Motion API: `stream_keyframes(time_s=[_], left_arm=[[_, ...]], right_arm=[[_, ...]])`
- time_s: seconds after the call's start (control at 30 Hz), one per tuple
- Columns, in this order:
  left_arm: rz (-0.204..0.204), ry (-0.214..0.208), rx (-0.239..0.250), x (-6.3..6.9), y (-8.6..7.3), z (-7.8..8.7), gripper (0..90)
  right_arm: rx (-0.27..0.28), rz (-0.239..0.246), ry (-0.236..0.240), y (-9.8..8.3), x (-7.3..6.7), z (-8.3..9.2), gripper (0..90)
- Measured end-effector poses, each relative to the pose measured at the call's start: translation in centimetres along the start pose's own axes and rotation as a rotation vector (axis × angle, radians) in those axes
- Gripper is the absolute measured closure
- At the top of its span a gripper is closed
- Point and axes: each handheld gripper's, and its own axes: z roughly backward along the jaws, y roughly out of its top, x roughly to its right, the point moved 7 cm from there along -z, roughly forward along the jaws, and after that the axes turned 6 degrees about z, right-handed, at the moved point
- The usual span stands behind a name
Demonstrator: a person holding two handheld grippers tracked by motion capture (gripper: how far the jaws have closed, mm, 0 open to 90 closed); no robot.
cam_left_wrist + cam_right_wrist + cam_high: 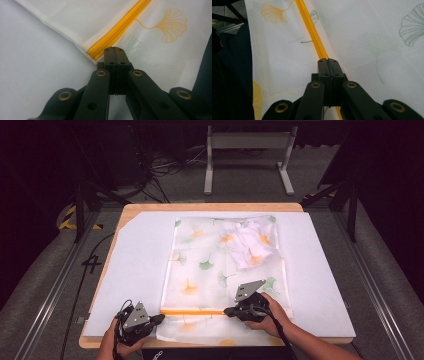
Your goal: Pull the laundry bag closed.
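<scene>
A sheer white mesh bag (210, 265) printed with ginkgo leaves lies flat on the table, with a crumpled white garment (250, 242) inside its far right corner. An orange zipper (192, 312) runs across the bag near its front edge. My left gripper (161, 318) is shut at the zipper's left end, pinching the bag's edge (160, 57) beside the zipper (117, 32). My right gripper (227, 311) is shut right on the zipper (310, 27), which passes under its jaws. The pull is hidden.
The bag rests on a white sheet (135, 265) covering a wooden table (210, 206). The bag's front flap hangs close to the table's near edge. Beyond the table stand a metal frame (247, 142) and floor cables (160, 170).
</scene>
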Motion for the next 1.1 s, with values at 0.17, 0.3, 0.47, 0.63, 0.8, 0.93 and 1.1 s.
stream_keyframes(time_s=[0.17, 0.3, 0.47, 0.63, 0.8, 0.93, 1.1], left_arm=[[-0.001, 0.000, -0.001, 0.0, 0.0, 0.0, 90.0], [0.000, 0.000, -0.001, 0.0, 0.0, 0.0, 90.0], [0.000, -0.001, 0.000, 0.0, 0.0, 0.0, 90.0], [0.003, -0.001, 0.000, 0.0, 0.0, 0.0, 90.0], [0.003, 0.000, 0.001, 0.0, 0.0, 0.0, 90.0], [0.009, -0.002, 0.000, 0.0, 0.0, 0.0, 90.0], [0.009, -0.003, 0.001, 0.0, 0.0, 0.0, 90.0]], right_arm=[[0.005, -0.007, -0.011, -0.6, 0.1, 0.5, 90.0], [-0.002, -0.004, -0.016, -1.0, 0.1, 0.9, 90.0], [-0.006, -0.023, -0.020, -1.8, 0.5, 1.3, 90.0], [-0.008, -0.033, -0.028, -2.4, 0.7, 1.8, 90.0], [-0.010, -0.044, -0.034, -2.8, 0.8, 2.2, 90.0], [-0.004, -0.062, -0.028, -3.0, 0.9, 2.4, 90.0], [-0.007, -0.060, -0.036, -3.3, 0.9, 2.7, 90.0]])
